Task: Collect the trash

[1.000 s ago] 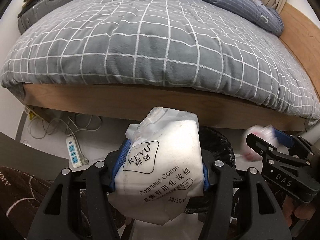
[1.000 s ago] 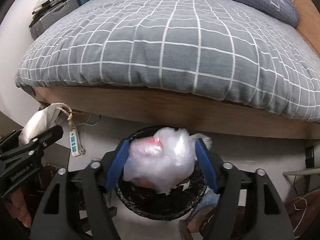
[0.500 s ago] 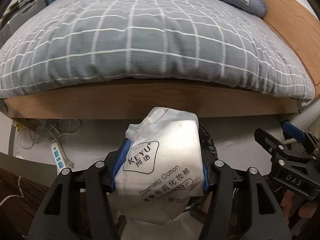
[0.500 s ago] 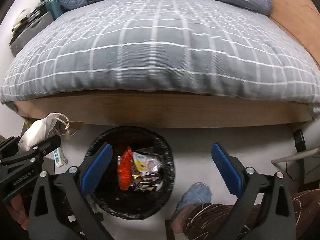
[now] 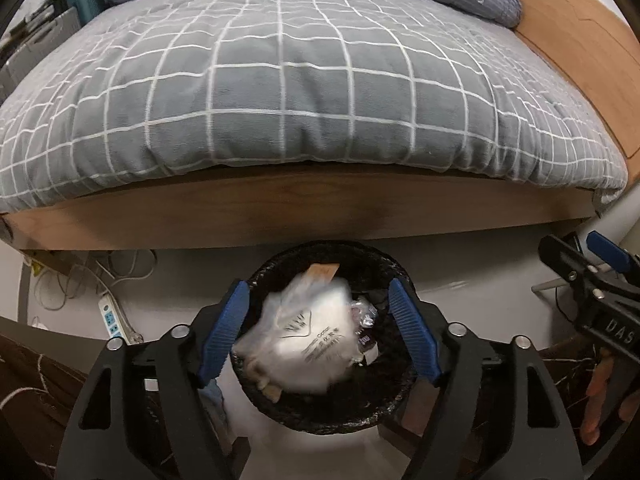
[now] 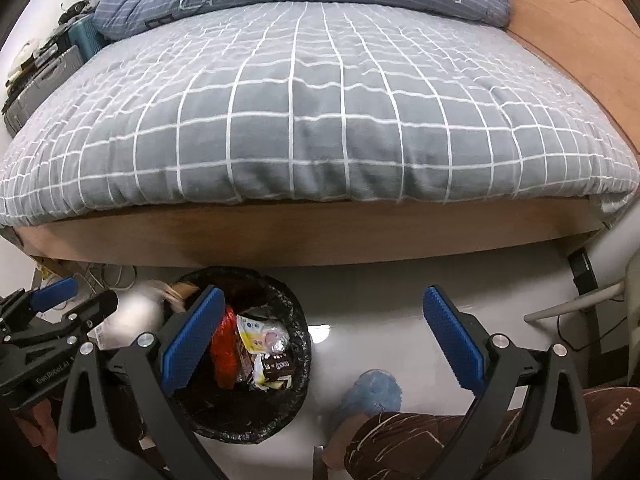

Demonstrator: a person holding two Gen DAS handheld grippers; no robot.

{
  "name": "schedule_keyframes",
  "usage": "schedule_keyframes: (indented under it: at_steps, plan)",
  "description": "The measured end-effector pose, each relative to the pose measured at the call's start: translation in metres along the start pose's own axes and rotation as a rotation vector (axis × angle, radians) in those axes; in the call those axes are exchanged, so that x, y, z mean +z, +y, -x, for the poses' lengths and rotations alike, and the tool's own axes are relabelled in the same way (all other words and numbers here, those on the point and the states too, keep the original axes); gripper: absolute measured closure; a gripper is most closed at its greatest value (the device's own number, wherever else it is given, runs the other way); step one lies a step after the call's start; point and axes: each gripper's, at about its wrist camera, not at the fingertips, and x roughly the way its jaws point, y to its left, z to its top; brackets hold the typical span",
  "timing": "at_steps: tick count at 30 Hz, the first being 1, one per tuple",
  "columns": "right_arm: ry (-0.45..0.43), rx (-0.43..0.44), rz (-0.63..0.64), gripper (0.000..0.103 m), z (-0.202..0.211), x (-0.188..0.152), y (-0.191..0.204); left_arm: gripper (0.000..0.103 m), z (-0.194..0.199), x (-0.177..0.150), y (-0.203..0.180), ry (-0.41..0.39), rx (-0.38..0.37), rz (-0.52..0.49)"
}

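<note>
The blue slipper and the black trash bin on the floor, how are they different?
The trash bin is black, round and open on top; the slipper is light blue and fluffy. The trash bin holds wrappers and a white cotton-pad bag, blurred between the left hand-held gripper's opening jaws; the slipper is on a person's foot. The trash bin looks bigger than the slipper. Both are on the pale floor by the bed.

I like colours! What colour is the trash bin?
Black trash bin, clearest in the left wrist view.

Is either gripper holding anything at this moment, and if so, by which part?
Nothing is held. The left gripper is opening; the cotton-pad bag is blurred, dropping into the trash bin. The right gripper is open and empty.
</note>
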Motion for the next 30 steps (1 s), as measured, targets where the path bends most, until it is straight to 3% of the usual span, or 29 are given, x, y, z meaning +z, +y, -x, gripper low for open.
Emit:
schedule_keyframes:
  at_steps: [5,7,20,30]
  plan:
    - [-0.033,0.022,0.019,0.008,0.014,0.008,0.009,0.008,0.014,0.006,0.009,-0.044,0.033,0.025]
    - [-0.054,0.029,0.032,0.008,0.024,0.013,0.014,0.006,0.025,0.009,0.014,-0.070,0.040,0.035]
    - [-0.193,0.036,0.026,0.008,0.110,0.050,0.029,0.006,0.128,0.035,0.029,-0.226,0.071,0.030]
    - [-0.270,0.033,0.037,0.008,0.178,0.045,0.035,0.006,0.196,0.028,0.027,-0.303,0.060,0.022]
